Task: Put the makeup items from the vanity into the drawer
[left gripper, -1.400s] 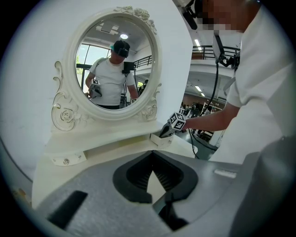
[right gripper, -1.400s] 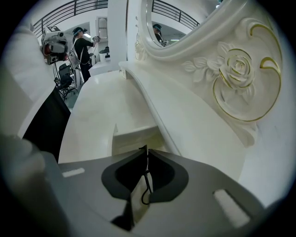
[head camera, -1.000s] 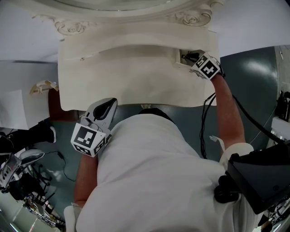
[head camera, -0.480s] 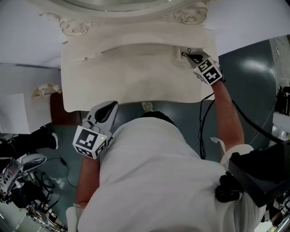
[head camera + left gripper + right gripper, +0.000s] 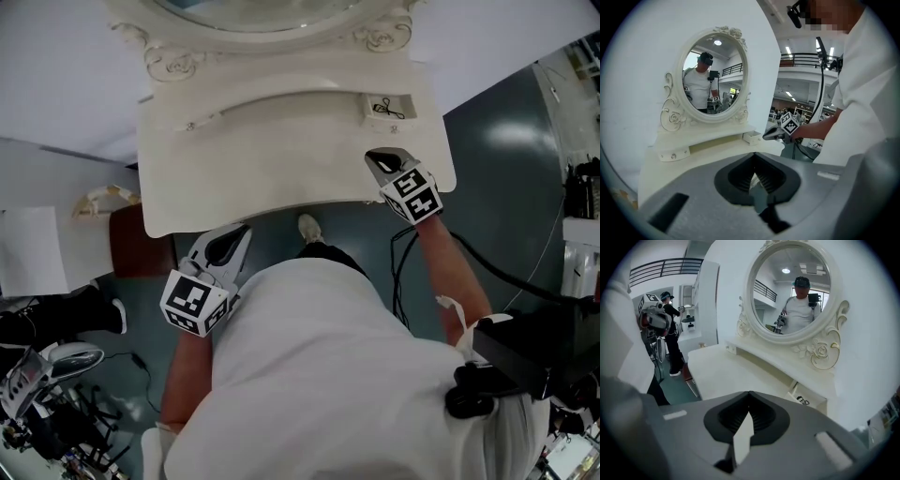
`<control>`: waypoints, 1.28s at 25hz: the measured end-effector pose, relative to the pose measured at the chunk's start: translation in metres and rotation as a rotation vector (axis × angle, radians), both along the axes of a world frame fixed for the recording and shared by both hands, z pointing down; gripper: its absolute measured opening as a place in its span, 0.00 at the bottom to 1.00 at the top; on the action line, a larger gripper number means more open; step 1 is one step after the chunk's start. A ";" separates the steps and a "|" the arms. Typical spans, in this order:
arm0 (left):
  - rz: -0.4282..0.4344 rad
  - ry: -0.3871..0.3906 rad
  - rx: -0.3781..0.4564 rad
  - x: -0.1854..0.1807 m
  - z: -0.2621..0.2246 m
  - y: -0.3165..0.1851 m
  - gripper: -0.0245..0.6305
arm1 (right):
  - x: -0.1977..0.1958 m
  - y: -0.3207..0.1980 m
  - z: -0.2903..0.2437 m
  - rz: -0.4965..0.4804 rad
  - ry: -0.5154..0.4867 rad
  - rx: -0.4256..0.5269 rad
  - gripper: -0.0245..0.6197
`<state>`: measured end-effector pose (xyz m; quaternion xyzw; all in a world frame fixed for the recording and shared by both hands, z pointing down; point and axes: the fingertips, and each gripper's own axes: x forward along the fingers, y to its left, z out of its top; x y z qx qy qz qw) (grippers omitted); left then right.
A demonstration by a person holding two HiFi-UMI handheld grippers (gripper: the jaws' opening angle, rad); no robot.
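The white vanity point(image 5: 281, 159) has an oval mirror point(image 5: 712, 77) and a small open drawer point(image 5: 387, 106) at its right. A thin black makeup tool point(image 5: 382, 108) lies inside the drawer point(image 5: 806, 397), where the tool point(image 5: 803, 401) shows as a dark squiggle. My right gripper point(image 5: 372, 156) hovers over the vanity's right front, short of the drawer. Its jaws have just been closing and now stand shut with nothing between them. My left gripper point(image 5: 242, 230) hangs at the vanity's front left edge, jaws together and empty. The vanity top itself looks bare.
A red-brown stool point(image 5: 131, 244) stands under the vanity's left side. White sheets point(image 5: 33, 248) and cabled equipment point(image 5: 47, 394) lie at the left on the dark floor. A black cable point(image 5: 506, 272) trails from the right arm. A white wall backs the mirror.
The right gripper has pulled back out of the drawer toward the vanity's front edge, leaving the black tool inside. The left gripper has drifted slightly closer to the vanity.
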<state>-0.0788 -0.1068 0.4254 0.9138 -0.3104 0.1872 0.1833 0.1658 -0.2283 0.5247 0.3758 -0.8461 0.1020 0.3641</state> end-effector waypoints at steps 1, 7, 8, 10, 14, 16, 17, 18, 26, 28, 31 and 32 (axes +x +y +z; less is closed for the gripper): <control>0.009 0.001 0.003 -0.004 0.000 0.006 0.04 | -0.011 0.014 0.000 -0.001 -0.011 -0.002 0.04; 0.055 0.011 0.015 -0.026 0.000 0.046 0.04 | -0.067 0.090 -0.010 -0.018 -0.065 -0.004 0.04; 0.061 0.013 0.017 -0.029 -0.001 0.053 0.04 | -0.075 0.102 -0.013 -0.021 -0.075 -0.002 0.04; 0.071 0.016 0.020 -0.036 -0.002 0.068 0.04 | -0.090 0.125 -0.017 -0.025 -0.096 0.001 0.04; 0.085 0.023 0.018 -0.049 0.000 0.098 0.04 | -0.120 0.169 -0.023 -0.030 -0.134 -0.008 0.04; 0.091 0.032 0.017 -0.055 0.002 0.112 0.04 | -0.135 0.190 -0.022 -0.038 -0.152 -0.011 0.04; 0.094 0.035 0.016 -0.058 0.003 0.120 0.04 | -0.142 0.200 -0.022 -0.040 -0.160 -0.013 0.04; 0.097 0.037 0.013 -0.061 0.005 0.128 0.04 | -0.148 0.209 -0.022 -0.042 -0.167 -0.014 0.04; 0.116 0.046 0.014 -0.074 0.012 0.172 0.04 | -0.180 0.266 -0.023 -0.060 -0.183 -0.008 0.04; 0.117 0.050 0.019 -0.077 0.012 0.178 0.04 | -0.185 0.274 -0.023 -0.066 -0.176 -0.007 0.04; 0.117 0.054 0.023 -0.081 0.012 0.185 0.04 | -0.192 0.280 -0.025 -0.076 -0.173 0.002 0.04; 0.116 0.055 0.024 -0.082 0.012 0.187 0.04 | -0.193 0.282 -0.026 -0.079 -0.173 0.004 0.04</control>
